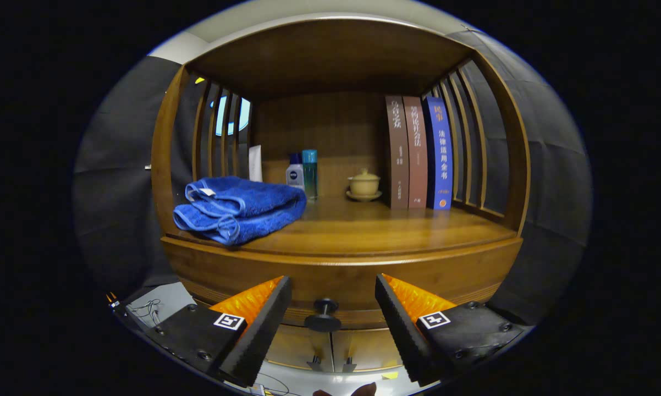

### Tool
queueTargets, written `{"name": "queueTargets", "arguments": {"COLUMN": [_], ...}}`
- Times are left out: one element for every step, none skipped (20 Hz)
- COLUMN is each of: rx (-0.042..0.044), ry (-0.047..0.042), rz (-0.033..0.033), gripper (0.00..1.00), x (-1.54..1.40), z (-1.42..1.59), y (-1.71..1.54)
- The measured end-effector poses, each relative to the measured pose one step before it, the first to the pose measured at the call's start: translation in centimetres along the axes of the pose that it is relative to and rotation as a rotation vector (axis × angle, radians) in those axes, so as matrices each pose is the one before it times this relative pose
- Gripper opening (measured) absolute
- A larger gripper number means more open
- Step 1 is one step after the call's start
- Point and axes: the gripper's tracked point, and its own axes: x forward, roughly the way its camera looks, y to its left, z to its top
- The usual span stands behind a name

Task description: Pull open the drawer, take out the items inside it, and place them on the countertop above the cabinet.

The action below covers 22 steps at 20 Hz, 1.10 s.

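A wooden cabinet stands straight ahead, and its countertop [363, 231] forms an open shelf under a wooden roof. Below the countertop's rounded front edge runs the drawer front [341, 283], which looks closed. Its small dark round knob [323, 314] sticks out toward me. My gripper [333, 300] is open, and the knob sits between the two fingertips without touching either. The drawer's contents are hidden.
A folded blue towel [237, 208] lies at the countertop's front left. Farther back stand a white tube [255, 163], two small bottles [303, 173] and a lidded tan cup on a saucer [364, 185]. Three upright books [418, 153] lean by the slatted right side. Two lower door handles [331, 363] show below the knob.
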Motion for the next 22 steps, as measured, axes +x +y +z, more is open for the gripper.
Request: {"name": "queueTargets", "arguments": {"rx": [-0.00540,-0.00236,0.00554,0.01090,0.00769,0.01094,0.00537,0.00205,0.00504,0.00947,0.00132,-0.01940,-0.02291,-0.01381,0.00336,0.01177,0.00737,0.00215,0.00290,0.00338,0.00349,0.00569], "ry": [0.01118,0.00930,0.01070,0.00491,0.00869,0.01193,0.02542,0.00723,-0.01511,-0.00331,-0.01015,-0.00448,-0.00266,-0.00177,-0.00131,0.00289,0.00024,0.00146,0.00114,-0.00078,0.00145,0.00043], "rz": [-0.00406,-0.00947,0.00062,-0.01009,-0.00693,0.00587,0.00175,-0.00476,-0.00077,-0.00007,0.00035,-0.00146,-0.00474,-0.00253,-0.00064,0.00056,0.00023,-0.00191,-0.00072,-0.00089,-0.00068,0.00092], "gripper": [0.99,0.99,0.99,0.99,0.85,0.71,0.57,0.54,0.52,0.46,0.38,0.38,0.28,0.29,0.28,0.29,0.28,0.28,0.28,0.28,0.28,0.28], "x": [0.258,0.187,0.381,0.158,0.540,0.083,0.509,0.456,-0.487,0.564,-0.593,0.079,-1.000,-0.134,-0.503,-0.660,-0.701,-0.730,-0.778,-0.777,-0.811,-0.814], "z": [-0.680,-0.710,-0.524,-0.455,-0.409,-0.305,-0.721,-0.568,0.356,0.197,0.052,0.126,-0.053,-0.155,-0.137,-0.194,-0.161,-0.150,-0.223,-0.112,-0.186,-0.191], "y": [0.114,-0.028,0.068,0.173,-0.155,0.085,0.293,-0.251,0.098,-0.013,0.063,-0.060,0.052,-0.037,0.028,0.101,-0.007,-0.052,-0.061,0.000,-0.072,0.001]}}
